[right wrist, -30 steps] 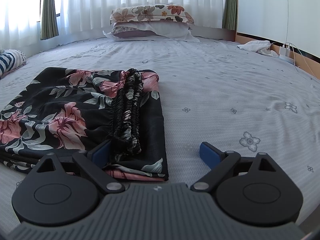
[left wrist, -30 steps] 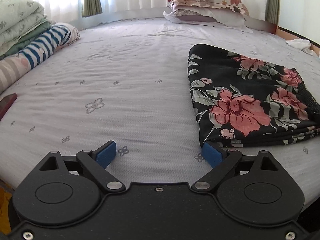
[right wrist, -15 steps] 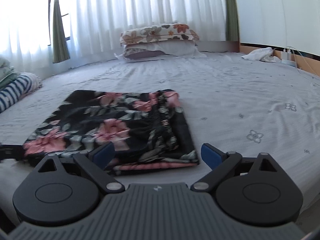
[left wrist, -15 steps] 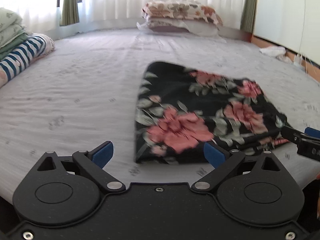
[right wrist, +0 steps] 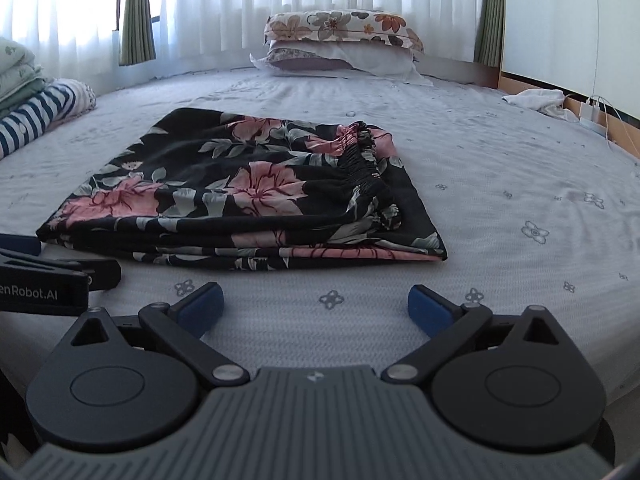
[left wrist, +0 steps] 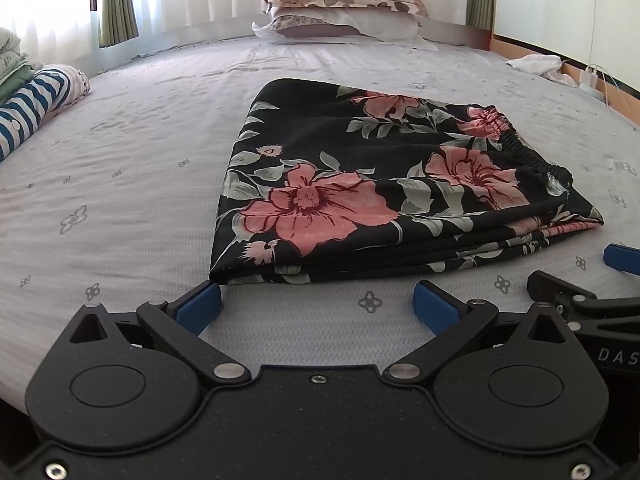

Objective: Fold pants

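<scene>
The black pants with pink flowers [left wrist: 360, 184] lie folded into a flat rectangle on the bed, with the gathered waistband on top at the right; they also show in the right wrist view [right wrist: 248, 192]. My left gripper [left wrist: 316, 306] is open and empty, just in front of the folded stack's near left corner. My right gripper [right wrist: 314, 304] is open and empty, a short way back from the stack's near edge. The right gripper's fingers [left wrist: 624, 258] show at the left wrist view's right edge. The left gripper's body [right wrist: 48, 276] shows at the right wrist view's left edge.
The bed sheet [left wrist: 132, 184] is pale grey with small flowers. Stacked pillows [left wrist: 344, 12] lie at the head. Folded striped and green bedding [left wrist: 32, 96] sits at the left. A white cloth [left wrist: 540, 66] and charger cables lie at the right edge by the wall.
Both grippers have drawn back from the folded pants toward the near bed edge and come closer together. The pants lie still on the bed.
</scene>
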